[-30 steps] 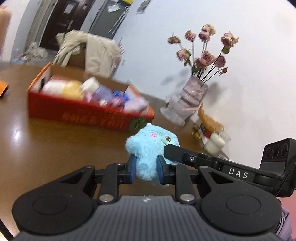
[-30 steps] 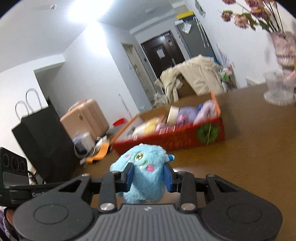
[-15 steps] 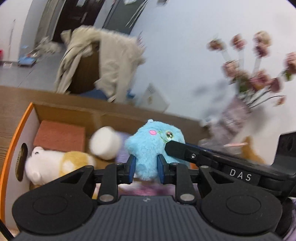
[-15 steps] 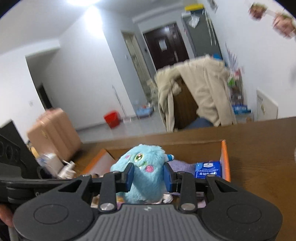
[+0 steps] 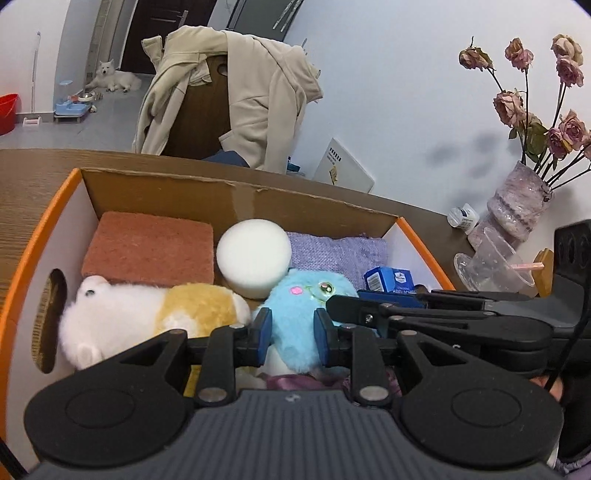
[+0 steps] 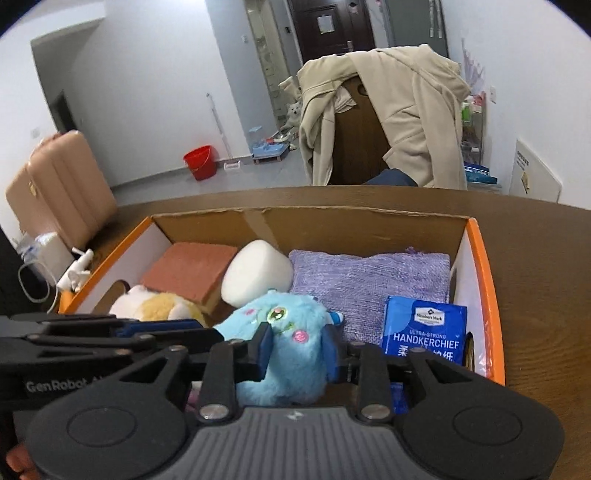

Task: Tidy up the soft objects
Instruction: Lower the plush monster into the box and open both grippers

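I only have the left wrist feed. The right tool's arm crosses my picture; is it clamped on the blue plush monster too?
Observer: Yes. In the right wrist view the right tool has both pads pressed into the blue plush monster.
Operator: What is the blue packet beside it?
Observer: A tissue pack labelled HANDKERCHIEF, at the near edge of the purple cloth, by the right wall of the box.
Operator: Any bare cloth there?
Observer: Yes, the cloth shows bare from the white foam round across to that wall, behind the pack.

White walls [image 6: 155, 92], grey floor [image 6: 236, 177], dark door [image 6: 325, 29], coat-draped chair [image 6: 365, 140]
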`<state>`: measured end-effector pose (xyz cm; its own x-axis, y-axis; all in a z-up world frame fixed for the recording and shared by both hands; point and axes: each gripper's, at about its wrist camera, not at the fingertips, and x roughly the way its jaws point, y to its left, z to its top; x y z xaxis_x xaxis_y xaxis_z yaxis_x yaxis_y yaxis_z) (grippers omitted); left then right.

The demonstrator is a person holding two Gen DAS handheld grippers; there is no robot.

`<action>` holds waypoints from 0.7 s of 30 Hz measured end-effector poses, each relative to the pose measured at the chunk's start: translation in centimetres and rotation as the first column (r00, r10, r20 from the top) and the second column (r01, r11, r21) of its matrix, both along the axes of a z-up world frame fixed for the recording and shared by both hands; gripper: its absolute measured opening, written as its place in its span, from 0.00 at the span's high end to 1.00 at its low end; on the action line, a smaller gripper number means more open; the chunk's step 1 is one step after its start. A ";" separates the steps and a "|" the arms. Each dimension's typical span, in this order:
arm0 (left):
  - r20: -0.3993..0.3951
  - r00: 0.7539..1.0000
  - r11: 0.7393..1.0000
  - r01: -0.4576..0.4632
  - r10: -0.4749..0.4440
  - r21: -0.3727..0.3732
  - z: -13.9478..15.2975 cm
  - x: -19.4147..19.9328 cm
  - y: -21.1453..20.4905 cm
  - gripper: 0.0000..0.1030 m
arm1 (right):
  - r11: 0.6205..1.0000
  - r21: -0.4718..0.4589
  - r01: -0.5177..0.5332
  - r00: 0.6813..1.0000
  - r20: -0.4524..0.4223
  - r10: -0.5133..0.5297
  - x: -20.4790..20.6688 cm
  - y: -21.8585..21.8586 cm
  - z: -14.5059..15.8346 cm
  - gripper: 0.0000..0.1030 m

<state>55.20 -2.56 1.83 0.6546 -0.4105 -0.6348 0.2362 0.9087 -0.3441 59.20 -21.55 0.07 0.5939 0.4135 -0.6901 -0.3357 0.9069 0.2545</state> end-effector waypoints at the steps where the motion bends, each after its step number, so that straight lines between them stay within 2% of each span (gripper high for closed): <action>1: 0.007 1.000 1.000 -0.004 0.004 0.004 0.5 -0.3 0.1 0.74 | 1.000 -0.017 -0.012 1.000 -0.008 0.012 -0.1 0.0 0.5 0.67; 3: 0.030 0.999 1.000 -0.017 0.017 0.013 1.6 -1.0 0.5 0.67 | 0.999 -0.052 -0.014 1.000 0.005 0.014 -0.7 -0.1 2.0 0.67; 7: 0.096 0.995 0.997 -0.043 0.037 0.060 5.1 -3.3 1.9 0.66 | 0.998 -0.064 -0.001 0.996 0.088 0.007 -3.2 -1.1 6.4 0.67; 8: 0.118 0.992 0.996 -0.051 0.042 0.070 6.1 -4.1 2.4 0.63 | 0.998 -0.066 0.003 0.994 0.108 0.005 -4.1 -1.5 7.5 0.66; 13: 0.217 0.974 0.986 -0.099 0.069 0.133 9.3 -9.9 5.1 0.49 | 0.994 -0.106 0.033 0.978 0.210 -0.011 -9.7 -4.7 12.8 0.55; 14: 0.229 0.970 0.983 -0.112 0.077 0.144 9.8 -11.1 5.7 0.43 | 0.993 -0.110 0.042 0.975 0.222 -0.017 -10.6 -5.5 13.5 0.54; 15: 0.242 0.967 0.980 -0.123 0.083 0.156 10.2 -12.2 6.3 0.32 | 0.992 -0.112 0.054 0.972 0.233 -0.027 -11.7 -6.3 14.2 0.50; 17: 0.275 0.954 0.970 -0.175 0.124 0.170 11.0 -13.9 7.3 0.24 | 0.989 -0.117 0.088 0.965 0.255 -0.056 -13.8 -7.5 15.3 0.46; 19: 0.299 0.939 0.955 -0.232 0.170 0.185 11.6 -15.6 7.8 0.20 | 0.988 -0.111 0.109 0.960 0.269 -0.076 -15.5 -8.1 15.8 0.45; 21: 0.318 0.930 0.948 -0.254 0.185 0.190 12.0 -16.9 7.9 0.10 | 0.988 -0.107 0.113 0.959 0.271 -0.080 -16.9 -8.3 15.8 0.45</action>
<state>38.28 5.34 13.82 0.8821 -0.1047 -0.4593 0.0806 0.9942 -0.0717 42.26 -29.87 15.83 0.7952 0.2686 -0.5435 -0.2856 0.9568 0.0551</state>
